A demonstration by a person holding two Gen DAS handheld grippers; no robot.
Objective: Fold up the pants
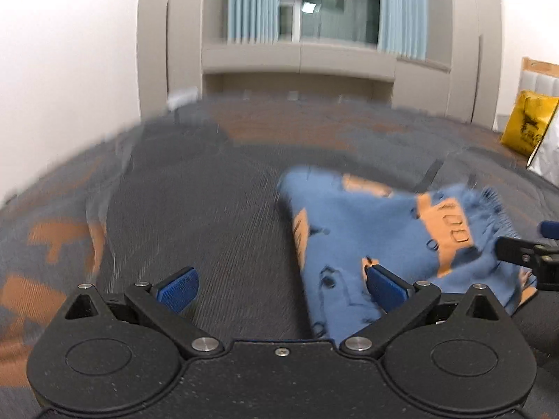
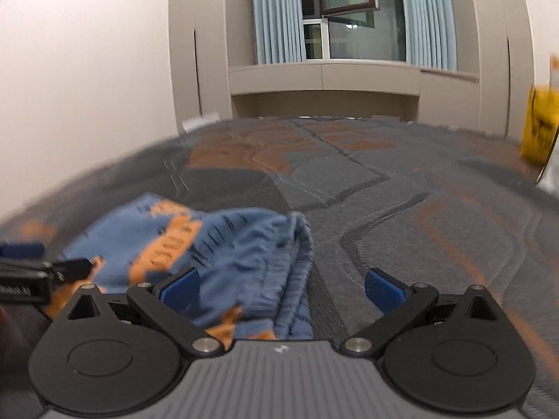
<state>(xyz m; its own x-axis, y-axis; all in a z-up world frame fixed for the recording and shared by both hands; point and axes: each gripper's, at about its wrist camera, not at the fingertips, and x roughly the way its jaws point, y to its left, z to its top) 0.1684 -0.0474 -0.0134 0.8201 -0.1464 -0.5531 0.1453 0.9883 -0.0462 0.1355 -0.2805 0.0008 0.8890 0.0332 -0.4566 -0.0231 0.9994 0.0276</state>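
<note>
A: What does your left wrist view give you?

B: My left gripper [image 1: 281, 288] has its blue pads spread wide with nothing pinched. The blue pants with orange patches [image 1: 377, 241] lie on the grey and orange quilted bedspread [image 1: 195, 216], to the right of my fingers; only the right pad overlaps the cloth's near left edge, and I cannot tell whether it touches. The bundle's long axis looks to run from near, by that pad, away to the far right, where my right gripper [image 1: 524, 244] shows at the frame's edge beside the cloth. A yellow bag [image 1: 527, 122] sits far right, well apart.

A: And the right wrist view?

B: My right gripper [image 2: 281, 288] is spread wide too, holding nothing. The pants [image 2: 216, 244] lie to the left and just ahead, their gathered waistband [image 2: 297, 265] between my fingers, nearer the left pad. My left gripper [image 2: 42, 269] shows at the far left edge, beside the cloth's other end.

A: Which hand is nearer?

B: I judge both are at the cloth, one at each end. The pants lie between my hands, so each must reach inward to take an edge.
</note>
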